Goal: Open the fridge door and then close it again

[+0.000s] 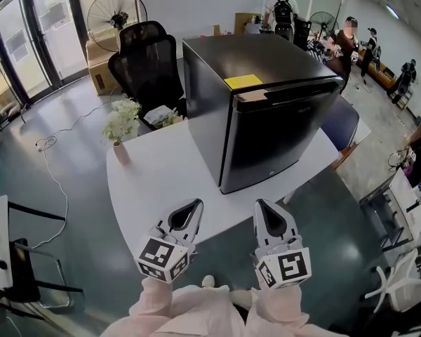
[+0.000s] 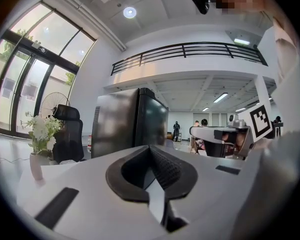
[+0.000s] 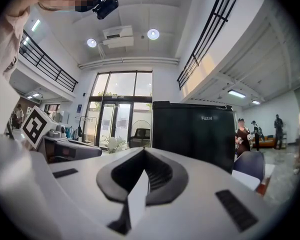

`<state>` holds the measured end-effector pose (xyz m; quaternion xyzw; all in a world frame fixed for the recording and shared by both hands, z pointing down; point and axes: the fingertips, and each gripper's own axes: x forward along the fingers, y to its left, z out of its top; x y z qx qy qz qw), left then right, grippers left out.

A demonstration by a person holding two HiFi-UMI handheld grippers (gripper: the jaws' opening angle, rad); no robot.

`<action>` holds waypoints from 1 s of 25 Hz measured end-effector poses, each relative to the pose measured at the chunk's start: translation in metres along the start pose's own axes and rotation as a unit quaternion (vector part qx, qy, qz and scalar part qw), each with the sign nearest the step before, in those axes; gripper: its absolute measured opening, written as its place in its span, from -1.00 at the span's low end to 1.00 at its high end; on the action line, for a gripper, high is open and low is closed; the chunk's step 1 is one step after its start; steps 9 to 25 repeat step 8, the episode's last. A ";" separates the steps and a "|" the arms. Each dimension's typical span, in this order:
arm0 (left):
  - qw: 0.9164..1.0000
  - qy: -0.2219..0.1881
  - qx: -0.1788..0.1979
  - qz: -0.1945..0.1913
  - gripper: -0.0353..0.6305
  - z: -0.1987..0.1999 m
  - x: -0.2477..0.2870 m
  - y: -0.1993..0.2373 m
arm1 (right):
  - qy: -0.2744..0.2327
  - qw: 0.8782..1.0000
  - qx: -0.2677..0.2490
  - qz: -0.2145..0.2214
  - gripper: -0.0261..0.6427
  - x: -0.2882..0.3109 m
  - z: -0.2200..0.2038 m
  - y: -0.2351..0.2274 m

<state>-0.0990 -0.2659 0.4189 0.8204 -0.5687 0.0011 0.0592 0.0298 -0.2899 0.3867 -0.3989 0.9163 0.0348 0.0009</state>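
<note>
I hold both grippers side by side on the near side of the fridge (image 1: 266, 111), above the near edge of the white table (image 1: 154, 181) it stands on. My forearms, in pale sleeves (image 1: 196, 314), come up close together from below. Both tools point level toward the fridge, and their marker cubes face up at me.

The left gripper (image 1: 191, 208) has its jaws pressed together with nothing between them. The right gripper (image 1: 264, 209), just beside it, is likewise pressed together and empty. Neither touches the fridge; bare tabletop lies between them and it.

The fridge is a small black cube with a yellow sticker (image 1: 243, 82) on top. Its door (image 1: 288, 142) is closed and faces toward me and to the right. The right gripper view looks straight at that door; the left gripper view sees the fridge at an angle.

A vase of white flowers (image 1: 121, 126) stands on the table left of the fridge. A black chair (image 1: 146, 58) sits behind the fridge's left corner. People stand far beyond the fridge.
</note>
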 end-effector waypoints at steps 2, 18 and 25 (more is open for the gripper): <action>1.000 0.002 -0.002 0.000 -0.86 -0.001 -0.001 0.000 | 0.003 1.000 0.000 -0.002 -0.90 -0.001 -0.001 0.000; 1.000 0.003 -0.005 0.000 -0.86 -0.002 -0.005 0.001 | 0.008 1.000 0.003 -0.005 -0.90 -0.003 -0.005 0.000; 1.000 0.003 -0.005 0.000 -0.86 -0.002 -0.005 0.001 | 0.008 1.000 0.003 -0.005 -0.90 -0.003 -0.005 0.000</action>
